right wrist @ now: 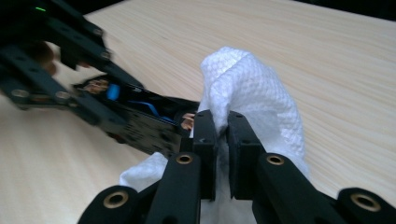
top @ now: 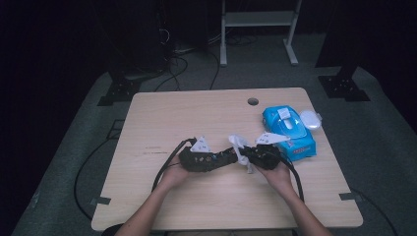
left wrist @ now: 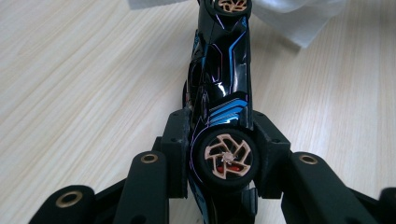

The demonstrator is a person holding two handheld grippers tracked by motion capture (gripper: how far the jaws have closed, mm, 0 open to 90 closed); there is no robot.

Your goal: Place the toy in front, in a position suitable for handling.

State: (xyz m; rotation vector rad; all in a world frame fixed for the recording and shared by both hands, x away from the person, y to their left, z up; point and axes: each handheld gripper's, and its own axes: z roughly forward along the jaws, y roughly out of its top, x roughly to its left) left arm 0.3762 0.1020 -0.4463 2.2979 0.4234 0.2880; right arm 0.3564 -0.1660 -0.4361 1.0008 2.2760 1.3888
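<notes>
A black toy car (left wrist: 223, 79) with blue stripes and copper wheels lies on its side between the jaws of my left gripper (left wrist: 222, 140), which is shut on its rear end. In the high view the left gripper (top: 222, 157) points right, toward my right gripper (top: 244, 153). The right gripper (right wrist: 223, 135) is shut on a white wet wipe (right wrist: 252, 93), which bunches up above the jaws. The wipe (top: 239, 145) sits against the car's front end (right wrist: 140, 109). Both grippers meet over the wooden table (top: 196, 113), near its front middle.
A blue pack of wet wipes (top: 289, 130) lies at the table's right, its white lid (top: 311, 119) flipped open beside it. A cable hole (top: 253, 102) sits near the far edge. Cables trail off the table's left and right sides.
</notes>
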